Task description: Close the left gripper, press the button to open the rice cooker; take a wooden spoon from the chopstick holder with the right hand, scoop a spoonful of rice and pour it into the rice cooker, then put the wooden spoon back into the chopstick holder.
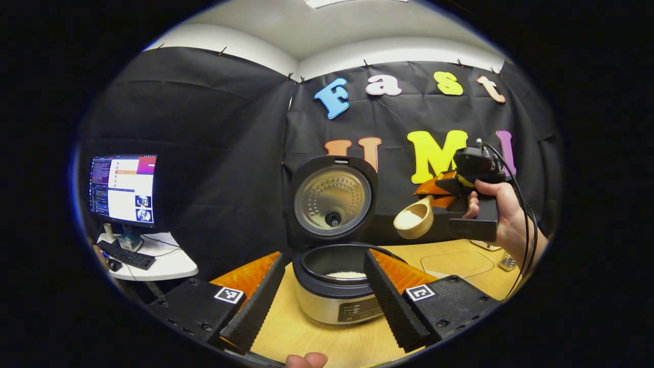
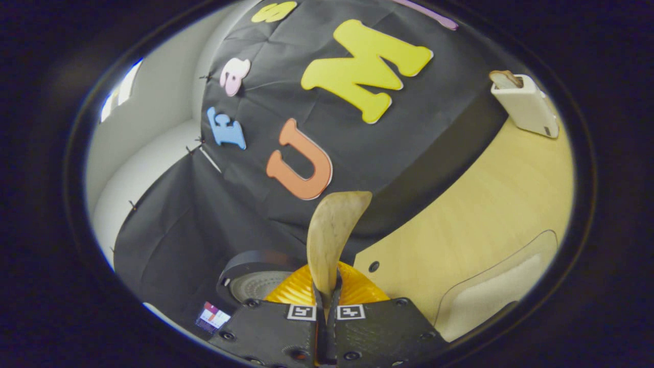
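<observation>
Even, bright overhead light — soft shadows, sharp centres, strong fisheye bending at the edges

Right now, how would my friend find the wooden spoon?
Find the rice cooker with its lid up. Look right of the lid, in the air: the right gripper holds the spoon. It is the only wooden scoop, with white rice in its bowl.
</observation>
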